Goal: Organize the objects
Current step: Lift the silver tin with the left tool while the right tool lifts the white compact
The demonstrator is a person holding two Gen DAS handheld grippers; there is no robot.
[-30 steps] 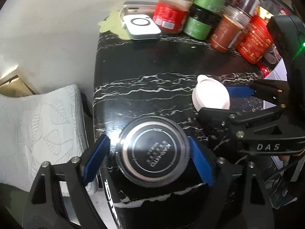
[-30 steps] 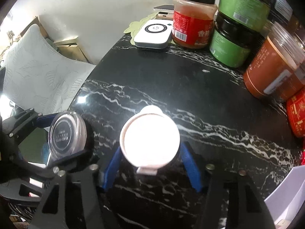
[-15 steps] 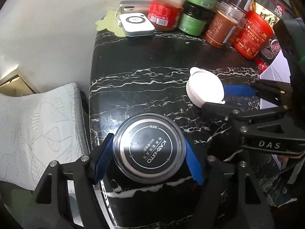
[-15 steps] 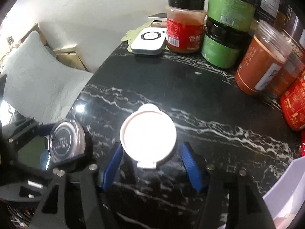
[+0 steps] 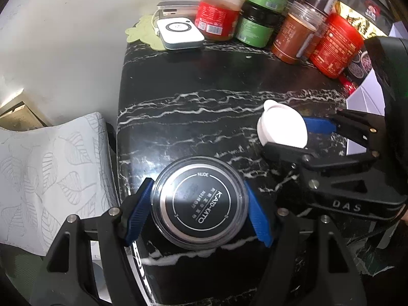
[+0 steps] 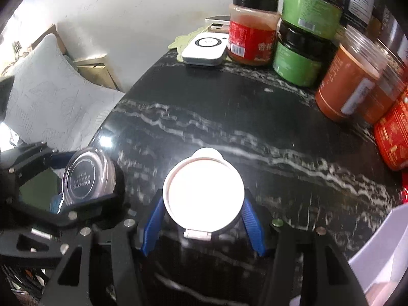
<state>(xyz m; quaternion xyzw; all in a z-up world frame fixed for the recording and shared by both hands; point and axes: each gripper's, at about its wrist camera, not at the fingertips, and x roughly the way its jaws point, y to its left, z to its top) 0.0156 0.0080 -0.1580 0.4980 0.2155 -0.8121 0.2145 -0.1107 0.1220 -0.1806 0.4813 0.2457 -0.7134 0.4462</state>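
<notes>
Your left gripper (image 5: 197, 210) fingers are clamping the black-lidded compact (image 5: 199, 203), its blue pads pressing both sides. Your right gripper (image 6: 202, 213) has just been closing, and its fingers are pinching the white-lidded jar (image 6: 204, 190). Both are hanging above the counter (image 5: 204, 112), so you are carrying, I judge. Next you are needing a spot near the jars (image 5: 257, 12) at the back. The compact is looking glossy with a clear rim.
</notes>
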